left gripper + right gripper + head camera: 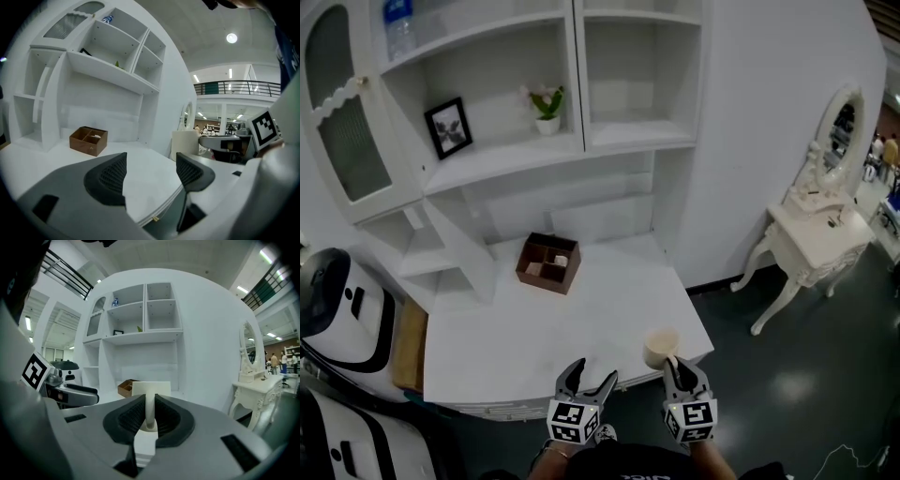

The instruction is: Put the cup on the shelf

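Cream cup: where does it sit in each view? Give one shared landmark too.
Head view: cream handled cup, lower right of centre, at the white table's front right corner, handle in the right gripper.
Left gripper view: right of centre, beyond the right-hand jaw.
Right gripper view: dead centre, handle pinched between the jaws.
Shared landmark: brown wooden divided box, in all three.

Head view looks steeply down; both gripper views skim low across the white tabletop (534,328) toward the brown wooden box (88,140).
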